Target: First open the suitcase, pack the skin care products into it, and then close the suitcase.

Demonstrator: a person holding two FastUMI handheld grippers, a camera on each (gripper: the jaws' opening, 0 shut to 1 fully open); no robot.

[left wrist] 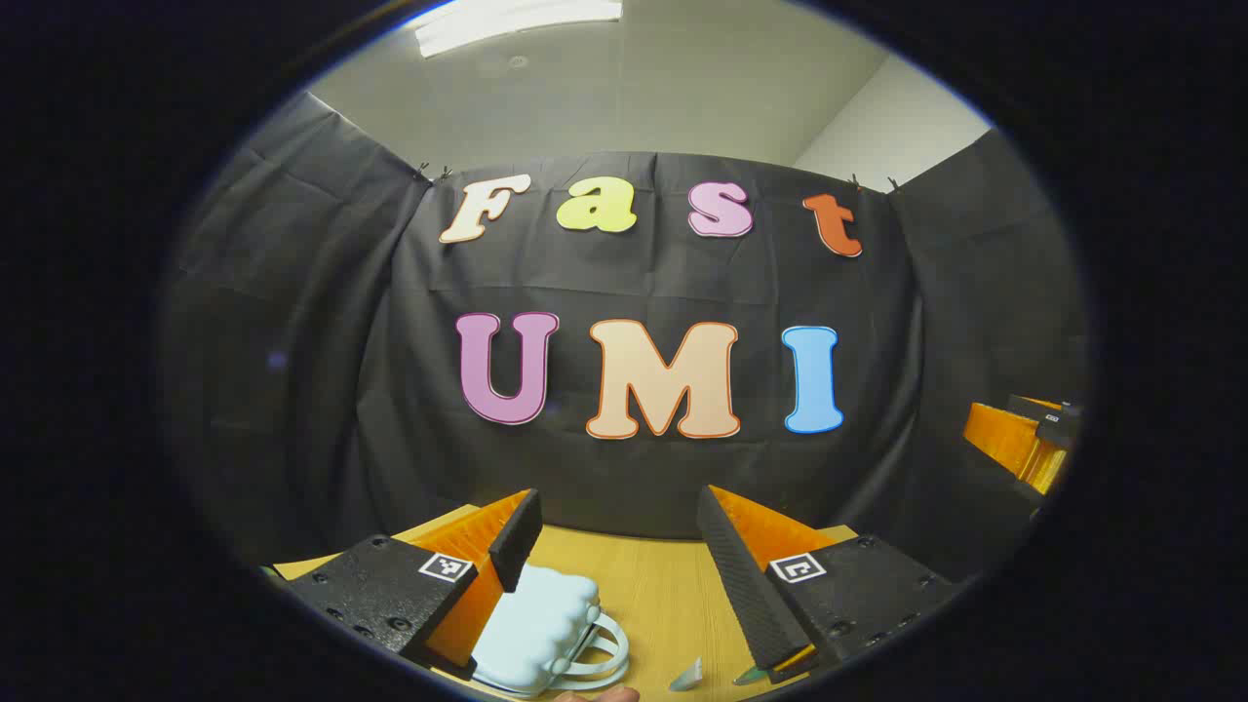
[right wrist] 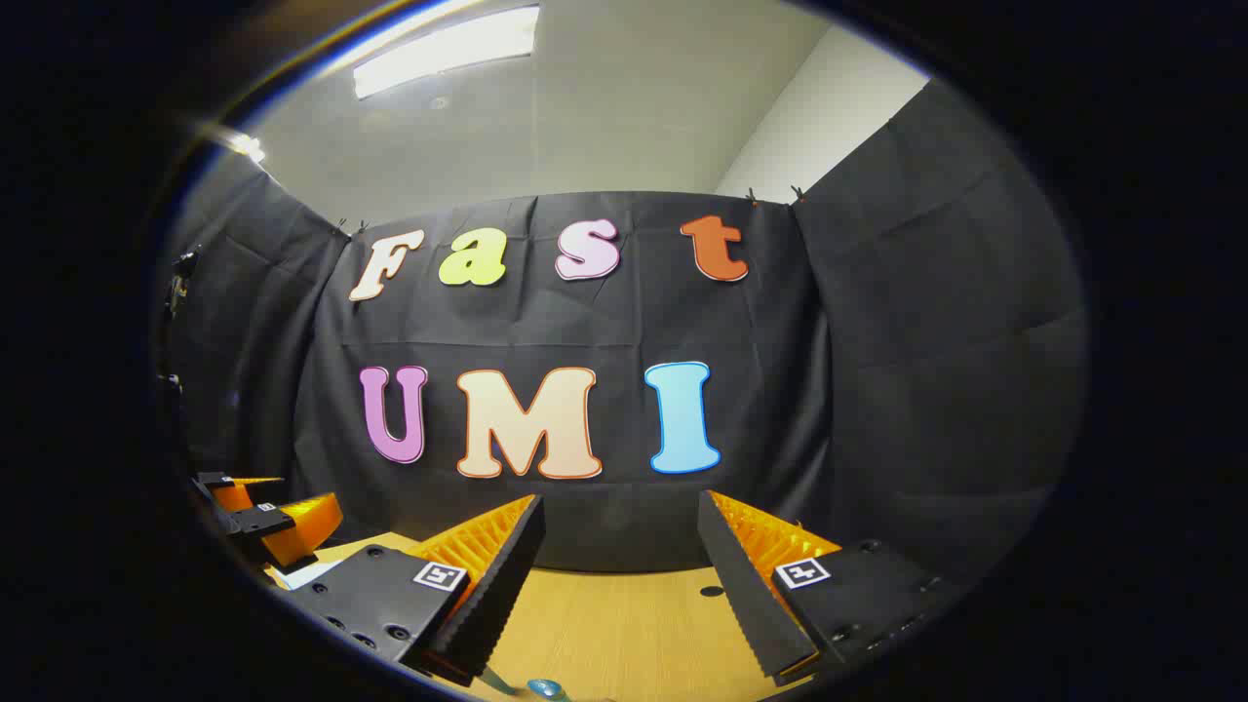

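We hold both tongs, left [left wrist: 609, 546] and right [right wrist: 616, 551], wide open and empty. The pale suitcase [left wrist: 536, 634] lies on the table [left wrist: 653, 595] beneath the left tongs' left finger; probably light, rigid, smooth. Grip its looped handle [left wrist: 600, 658].

Both handheld grippers are raised level and face the back of the booth. The left gripper [left wrist: 619, 546] holds its fingers wide apart, gripping nothing, while the right gripper [right wrist: 619, 551] is likewise spread and empty. Each appears at the edge of the other's view, the two side by side and well apart.
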